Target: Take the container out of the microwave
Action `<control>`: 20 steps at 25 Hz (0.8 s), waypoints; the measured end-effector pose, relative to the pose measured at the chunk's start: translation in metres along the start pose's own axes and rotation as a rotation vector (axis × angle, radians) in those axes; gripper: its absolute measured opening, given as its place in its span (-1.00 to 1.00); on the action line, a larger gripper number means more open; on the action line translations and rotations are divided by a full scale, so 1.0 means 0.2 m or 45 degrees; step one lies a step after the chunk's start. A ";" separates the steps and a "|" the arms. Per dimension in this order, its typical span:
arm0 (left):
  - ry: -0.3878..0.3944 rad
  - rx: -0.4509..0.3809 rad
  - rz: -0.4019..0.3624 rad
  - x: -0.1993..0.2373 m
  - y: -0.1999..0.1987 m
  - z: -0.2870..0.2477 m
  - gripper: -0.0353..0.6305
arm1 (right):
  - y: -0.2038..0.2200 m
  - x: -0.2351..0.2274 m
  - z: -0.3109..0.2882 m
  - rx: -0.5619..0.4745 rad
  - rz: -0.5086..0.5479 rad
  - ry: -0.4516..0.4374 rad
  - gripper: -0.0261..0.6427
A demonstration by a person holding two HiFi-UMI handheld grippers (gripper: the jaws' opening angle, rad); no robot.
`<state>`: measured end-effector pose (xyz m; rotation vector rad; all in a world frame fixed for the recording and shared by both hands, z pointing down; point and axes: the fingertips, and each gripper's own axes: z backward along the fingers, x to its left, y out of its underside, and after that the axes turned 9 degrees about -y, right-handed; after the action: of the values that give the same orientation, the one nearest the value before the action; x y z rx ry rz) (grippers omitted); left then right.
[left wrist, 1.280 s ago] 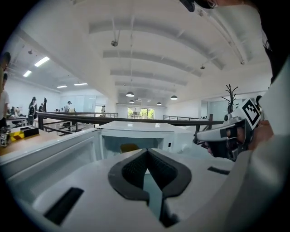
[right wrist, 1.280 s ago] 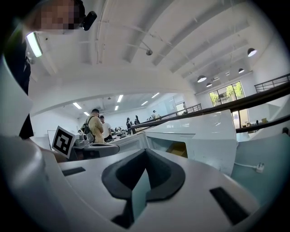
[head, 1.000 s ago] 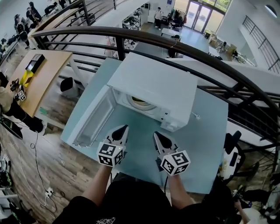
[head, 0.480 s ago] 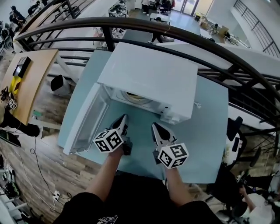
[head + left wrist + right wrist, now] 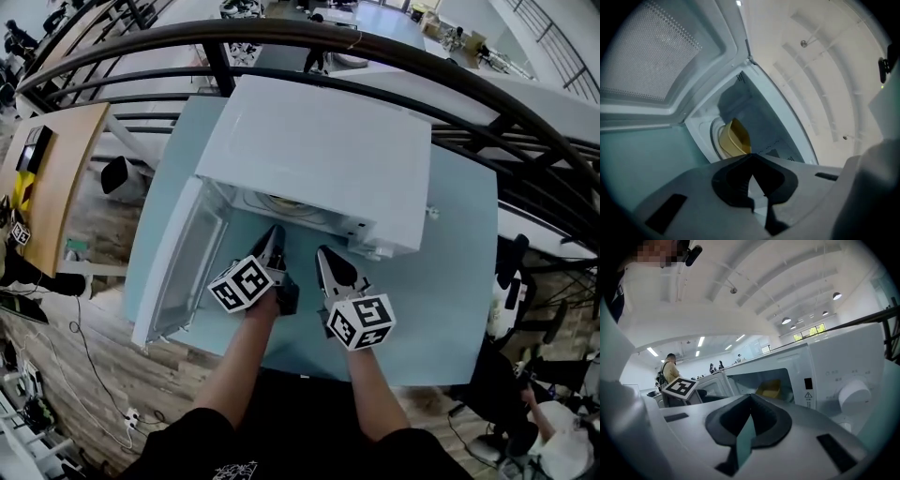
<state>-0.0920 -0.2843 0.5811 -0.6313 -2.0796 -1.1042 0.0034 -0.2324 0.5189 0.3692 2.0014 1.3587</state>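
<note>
You are holding the left gripper (image 5: 274, 236) and right gripper (image 5: 323, 256) just before the open microwave (image 5: 319, 150), jaws of both pressed together, empty. The yellow container (image 5: 733, 138) is sitting inside the microwave.

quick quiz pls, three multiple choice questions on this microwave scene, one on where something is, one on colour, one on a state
1. Where is the container relative to the microwave?
A) on top of it
B) inside it
C) behind it

2. What colour is the container?
A) yellow
B) red
C) black

3. How does the microwave's door stand?
A) shut
B) taken off
C) open, swung out to the left

Answers:
1 B: the left gripper view looks into the cavity and shows the container sitting on the round plate there.
2 A: it reads yellow in both gripper views.
3 C: the head view shows the door swung wide at the left, with the cavity exposed.
</note>
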 end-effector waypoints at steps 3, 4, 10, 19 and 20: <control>-0.005 -0.010 0.097 0.03 -0.01 -0.07 -0.88 | 0.01 -0.03 -0.03 0.006 -0.003 0.011 -0.90; -0.007 -0.016 0.128 0.04 -0.01 -0.10 -0.87 | 0.02 -0.04 -0.04 0.008 -0.005 0.014 -0.90; -0.020 -0.032 0.299 0.09 -0.03 -0.22 -0.87 | 0.07 -0.12 -0.03 0.029 -0.033 0.042 -0.90; -0.017 -0.067 0.438 0.10 -0.02 -0.33 -0.87 | 0.12 -0.17 -0.04 0.043 -0.053 0.056 -0.90; -0.019 -0.069 0.458 0.10 -0.01 -0.33 -0.87 | 0.12 -0.17 -0.03 0.041 -0.058 0.056 -0.90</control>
<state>-0.0839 -0.3400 0.6225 -0.9972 -1.8583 -0.9506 0.0195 -0.2465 0.5543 0.3088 2.0578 1.3183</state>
